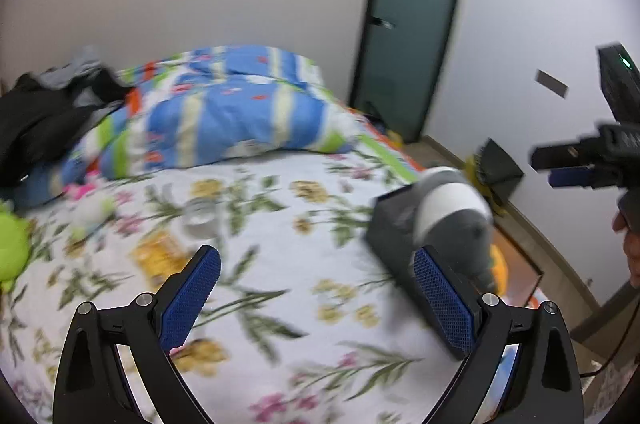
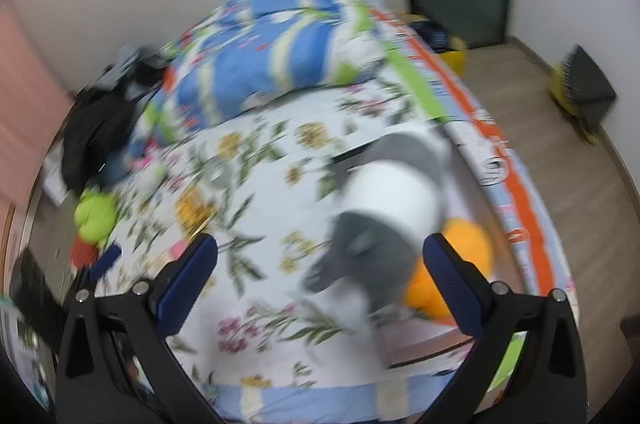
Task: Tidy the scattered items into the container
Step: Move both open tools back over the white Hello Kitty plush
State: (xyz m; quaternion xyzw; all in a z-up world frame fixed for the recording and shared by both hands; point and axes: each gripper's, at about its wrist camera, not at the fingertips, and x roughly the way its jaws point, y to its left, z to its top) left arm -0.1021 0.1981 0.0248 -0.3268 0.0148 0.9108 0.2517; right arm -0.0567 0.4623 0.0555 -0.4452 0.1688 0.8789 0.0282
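Floral bedsheet (image 1: pixel 280 264) carries a dark container (image 1: pixel 394 236) holding a grey-and-white plush (image 2: pixel 384 220); left gripper (image 1: pixel 316 288) and right gripper (image 2: pixel 320 276) both gape empty.

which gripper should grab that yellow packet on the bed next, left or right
Left, probably. The left gripper is open and empty, and the yellow packet lies just ahead of its left jaw. The right gripper, also open, faces the grey and white plush at the container.

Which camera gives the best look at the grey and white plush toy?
The right wrist view: the grey and white plush toy fills the middle, though blurred, beside an orange toy. The left wrist view shows it smaller, at the dark container.
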